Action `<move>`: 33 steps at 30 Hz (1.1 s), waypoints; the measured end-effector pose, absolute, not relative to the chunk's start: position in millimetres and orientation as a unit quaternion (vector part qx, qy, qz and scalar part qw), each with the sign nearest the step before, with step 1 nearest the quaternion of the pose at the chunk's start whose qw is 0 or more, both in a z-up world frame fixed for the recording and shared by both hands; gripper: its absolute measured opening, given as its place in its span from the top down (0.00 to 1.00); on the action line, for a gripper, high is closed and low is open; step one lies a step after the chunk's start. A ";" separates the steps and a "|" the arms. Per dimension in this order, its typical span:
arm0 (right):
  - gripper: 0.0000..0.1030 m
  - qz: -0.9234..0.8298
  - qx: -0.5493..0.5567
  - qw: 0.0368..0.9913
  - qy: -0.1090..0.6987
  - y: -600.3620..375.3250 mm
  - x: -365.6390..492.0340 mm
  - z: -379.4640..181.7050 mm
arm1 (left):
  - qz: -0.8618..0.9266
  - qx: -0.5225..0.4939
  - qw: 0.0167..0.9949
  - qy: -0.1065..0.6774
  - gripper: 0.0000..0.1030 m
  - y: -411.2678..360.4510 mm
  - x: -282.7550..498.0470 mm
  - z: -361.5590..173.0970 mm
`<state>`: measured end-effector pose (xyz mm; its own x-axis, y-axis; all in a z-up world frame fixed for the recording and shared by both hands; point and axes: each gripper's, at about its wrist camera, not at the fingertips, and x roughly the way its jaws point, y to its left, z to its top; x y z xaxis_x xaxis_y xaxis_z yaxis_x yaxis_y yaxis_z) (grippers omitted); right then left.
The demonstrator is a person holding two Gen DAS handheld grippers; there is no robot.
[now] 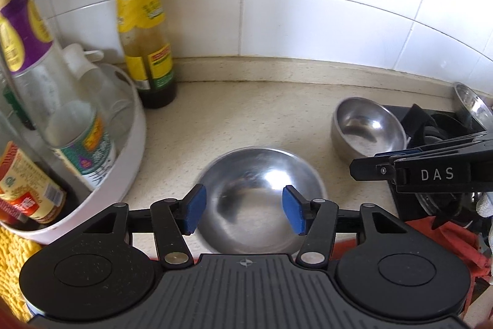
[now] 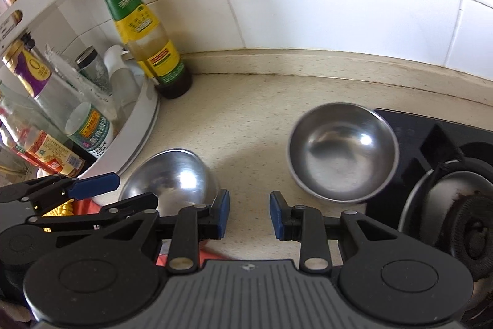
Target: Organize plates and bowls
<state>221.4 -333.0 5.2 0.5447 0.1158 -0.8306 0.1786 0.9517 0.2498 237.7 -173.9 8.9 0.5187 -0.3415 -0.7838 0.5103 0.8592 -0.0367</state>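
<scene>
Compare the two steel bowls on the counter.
The near bowl looks wider and shallower; the far bowl looks deeper with steeper walls. The near bowl sits by the white rack; the far bowl sits beside the black stove. Both are bare steel, upright, empty and ungripped.

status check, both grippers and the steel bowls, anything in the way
Left gripper open, empty, above near steel bowl. Right gripper open, empty, over bare counter. Second bowl upright beside stove. Nothing between bowls.

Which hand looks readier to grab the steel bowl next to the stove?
Probably the right gripper: its open, empty jaws sit close to that bowl. The left gripper hangs open over the other bowl.
</scene>
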 end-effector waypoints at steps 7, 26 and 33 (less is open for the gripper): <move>0.73 -0.037 0.169 0.866 0.470 -358.8 207.7 8.4 | -0.267 0.112 0.860 0.421 0.38 -203.4 231.8 10.4; 0.72 -0.071 0.200 0.857 0.469 -407.8 199.9 -0.6 | -0.302 0.142 0.842 0.424 0.37 -263.1 236.5 -0.1; 0.72 -0.082 0.208 0.852 0.473 -421.8 205.0 -7.6 | -0.307 0.149 0.837 0.427 0.34 -276.6 244.8 -5.5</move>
<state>205.0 -421.8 -7.6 0.5397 0.0574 -0.8399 0.3364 0.8999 0.2776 244.8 -276.6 -5.5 0.4466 -0.3866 -0.8069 0.6414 0.7671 -0.0126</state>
